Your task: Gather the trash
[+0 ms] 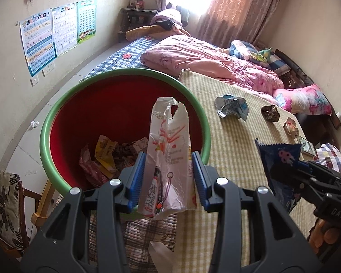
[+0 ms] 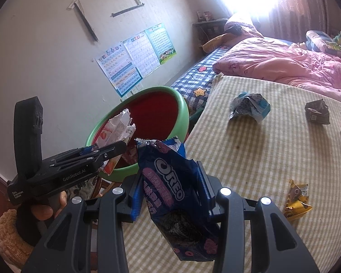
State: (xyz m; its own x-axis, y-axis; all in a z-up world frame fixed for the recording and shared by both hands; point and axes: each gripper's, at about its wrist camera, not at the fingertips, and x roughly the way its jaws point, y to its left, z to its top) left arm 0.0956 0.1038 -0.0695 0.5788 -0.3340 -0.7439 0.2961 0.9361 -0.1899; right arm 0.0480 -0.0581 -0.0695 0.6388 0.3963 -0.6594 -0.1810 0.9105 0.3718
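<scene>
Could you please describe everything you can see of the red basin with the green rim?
The basin is round and looks like plastic, red inside with a thick green rim. It sits beside the bed's edge, upright, apparently on a wooden stool. Crumpled wrappers, yellow, pink and printed, lie in its bottom. The left gripper holds a torn white-and-pink carton in front of its near rim; whether they touch is unclear.

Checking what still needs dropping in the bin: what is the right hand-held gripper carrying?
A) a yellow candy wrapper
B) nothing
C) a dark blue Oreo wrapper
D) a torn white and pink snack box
C: the right hand-held gripper is closed on the dark blue Oreo wrapper; the left hand-held gripper has the torn white and pink box.
</scene>
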